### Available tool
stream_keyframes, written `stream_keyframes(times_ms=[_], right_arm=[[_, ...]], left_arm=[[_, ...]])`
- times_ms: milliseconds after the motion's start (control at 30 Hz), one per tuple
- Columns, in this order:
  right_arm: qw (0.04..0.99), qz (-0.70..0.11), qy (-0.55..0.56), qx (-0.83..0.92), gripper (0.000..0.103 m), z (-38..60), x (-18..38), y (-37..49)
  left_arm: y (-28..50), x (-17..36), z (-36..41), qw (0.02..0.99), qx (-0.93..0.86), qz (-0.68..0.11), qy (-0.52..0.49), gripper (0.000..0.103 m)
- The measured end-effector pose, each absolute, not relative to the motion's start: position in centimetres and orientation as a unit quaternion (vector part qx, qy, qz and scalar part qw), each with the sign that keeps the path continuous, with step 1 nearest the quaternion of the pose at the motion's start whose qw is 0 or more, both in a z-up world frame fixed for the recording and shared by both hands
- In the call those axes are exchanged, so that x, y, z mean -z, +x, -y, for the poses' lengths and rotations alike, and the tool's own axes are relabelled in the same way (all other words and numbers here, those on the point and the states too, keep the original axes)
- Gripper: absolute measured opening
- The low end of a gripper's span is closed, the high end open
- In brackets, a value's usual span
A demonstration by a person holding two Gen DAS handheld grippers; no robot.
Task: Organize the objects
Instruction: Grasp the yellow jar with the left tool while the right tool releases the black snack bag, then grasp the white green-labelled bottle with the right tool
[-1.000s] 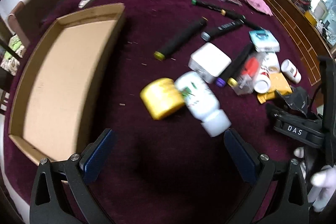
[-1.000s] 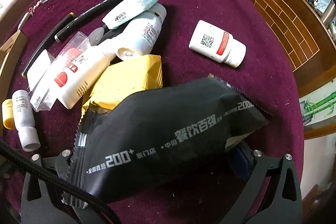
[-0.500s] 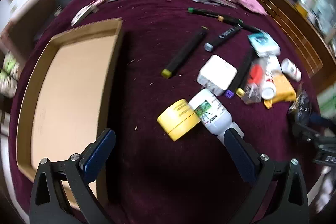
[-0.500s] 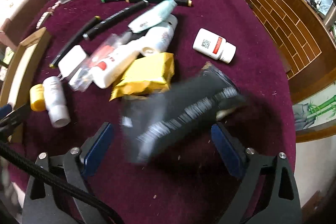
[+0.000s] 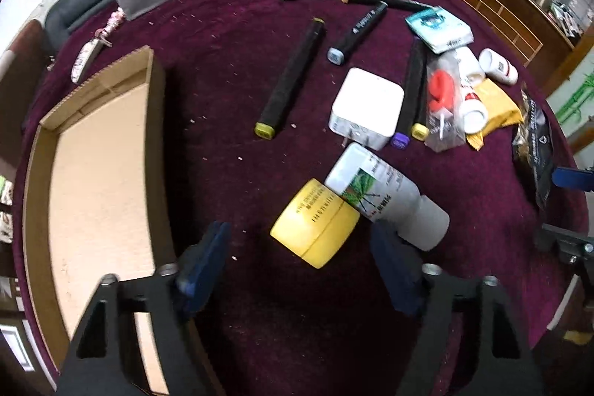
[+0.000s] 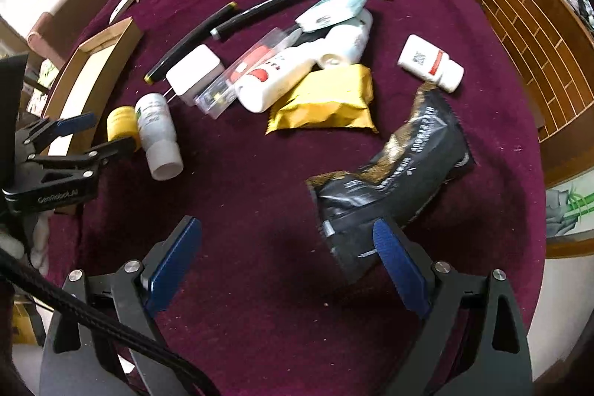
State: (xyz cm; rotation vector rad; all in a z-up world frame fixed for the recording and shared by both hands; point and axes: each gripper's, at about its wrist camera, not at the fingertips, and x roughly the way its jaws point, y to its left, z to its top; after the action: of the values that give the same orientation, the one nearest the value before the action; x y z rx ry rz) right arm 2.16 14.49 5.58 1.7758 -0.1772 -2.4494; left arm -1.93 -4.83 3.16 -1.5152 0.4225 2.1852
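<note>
- Left wrist view: left gripper, jaws spread wide and holding nothing, low over the maroon tablecloth.
- Yellow jar: lies on its side just ahead of the open jaws, touching the white bottle (green leaf label, cap towards the right-hand finger).
- Cardboard tray: bare inside, beside the left finger; judged the likely destination.
- Step in hand, as judged: taking up the yellow jar. Centre the jaws on its round wall, not its flat ends, and keep the right-hand finger from catching the bottle's cap (the two would otherwise be pinched together or roll).
- Further stock: black markers, white charger block, clear packet with a red item, yellow pouch.
- Right wrist view: right gripper, jaws wide, gripping nothing; black snack bag lies on the cloth with its near end just beside the right-hand finger (contact cannot be told).
- Small white bottle with red stripe: apart, beyond the bag.
</note>
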Motion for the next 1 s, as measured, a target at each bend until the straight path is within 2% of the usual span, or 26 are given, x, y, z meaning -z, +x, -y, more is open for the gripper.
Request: stream_keyframes(times_ms=[33, 100, 700, 733, 933, 1000], right_arm=[[0.057, 0.056, 0.586, 0.806, 0.095, -14.2, -5.6, 2.1], [0.062, 0.053, 0.588, 0.805, 0.095, -13.7, -5.4, 1.9], [0.108, 0.035, 0.605, 0.788, 0.095, -9.4, -5.0, -1.5], [0.109, 0.028, 0.605, 0.788, 0.095, -9.0, -5.0, -1.9], [0.12, -0.011, 0.609, 0.784, 0.094, -7.0, -4.9, -3.2], [0.125, -0.02, 0.611, 0.781, 0.089, -6.5, -4.7, -3.7]], left_arm=[[-2.0, -3.0, 4.8, 0.226, -0.788, -0.151, -0.553, 0.049], [-2.4, -2.6, 4.6, 0.232, -0.782, -0.146, -0.559, 0.045], [-2.9, -2.2, 4.0, 0.217, -0.805, -0.1, -0.544, 0.045], [-3.0, -2.3, 4.0, 0.214, -0.806, -0.099, -0.544, 0.042], [-2.8, -3.1, 6.6, 0.196, -0.809, -0.04, -0.552, 0.042], [-1.8, -4.3, 7.9, 0.186, -0.816, -0.025, -0.546, 0.042]])
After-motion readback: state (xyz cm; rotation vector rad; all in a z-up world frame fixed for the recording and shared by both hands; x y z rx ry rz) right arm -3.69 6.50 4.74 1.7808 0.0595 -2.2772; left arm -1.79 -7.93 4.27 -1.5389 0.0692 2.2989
